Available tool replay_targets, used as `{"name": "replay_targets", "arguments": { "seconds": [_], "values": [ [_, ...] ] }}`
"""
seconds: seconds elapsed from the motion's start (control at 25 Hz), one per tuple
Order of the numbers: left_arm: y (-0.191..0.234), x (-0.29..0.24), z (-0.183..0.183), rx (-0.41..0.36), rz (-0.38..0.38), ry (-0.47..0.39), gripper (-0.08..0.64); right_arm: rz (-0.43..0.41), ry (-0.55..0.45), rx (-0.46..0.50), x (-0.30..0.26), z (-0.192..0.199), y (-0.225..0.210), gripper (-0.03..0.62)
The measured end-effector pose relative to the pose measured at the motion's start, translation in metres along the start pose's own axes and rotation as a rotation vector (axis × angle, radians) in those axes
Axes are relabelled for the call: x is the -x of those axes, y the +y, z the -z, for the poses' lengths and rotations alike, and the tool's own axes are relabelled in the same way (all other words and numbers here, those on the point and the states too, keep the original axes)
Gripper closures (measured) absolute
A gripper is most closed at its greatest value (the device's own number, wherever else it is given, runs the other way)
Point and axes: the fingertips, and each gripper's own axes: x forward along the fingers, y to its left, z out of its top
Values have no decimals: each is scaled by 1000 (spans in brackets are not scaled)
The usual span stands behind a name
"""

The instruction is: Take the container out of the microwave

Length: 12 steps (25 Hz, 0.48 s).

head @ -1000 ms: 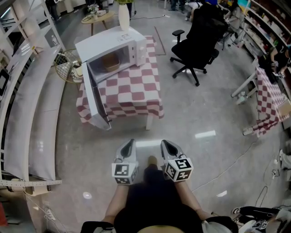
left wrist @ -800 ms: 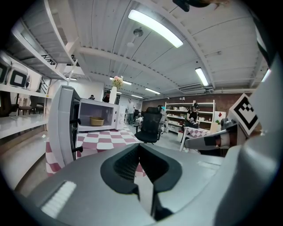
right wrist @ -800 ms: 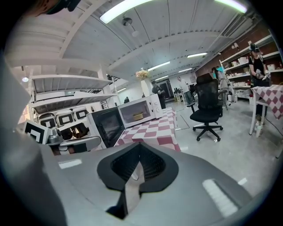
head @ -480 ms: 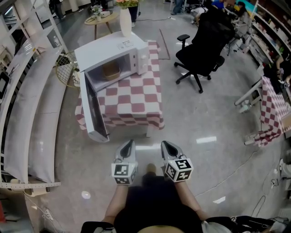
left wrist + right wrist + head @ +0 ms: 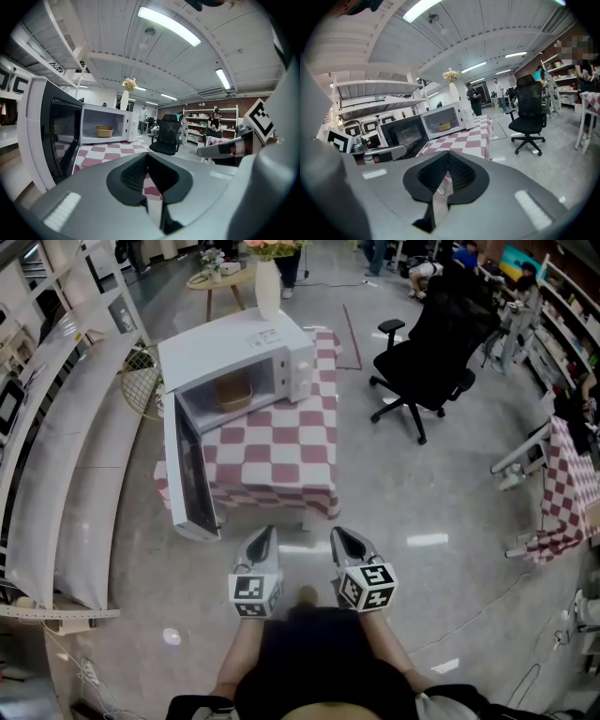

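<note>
Grey left gripper (image 5: 266, 533), right gripper (image 5: 338, 534); black clothing (image 5: 319, 657)

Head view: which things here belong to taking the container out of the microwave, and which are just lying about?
Job: microwave; its open door; tan container inside; left gripper and right gripper, jaws shut, empty.
Lying about: white vase; black office chair; round side table.
</note>
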Motion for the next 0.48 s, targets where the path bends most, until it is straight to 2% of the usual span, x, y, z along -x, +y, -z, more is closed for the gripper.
{"name": "replay_targets", "arguments": {
  "seconds": [0.48],
  "values": [
    [-10, -19, 3, 4, -23, 4, 552, -60, 23, 13, -10, -1, -14, 592]
  ]
}}
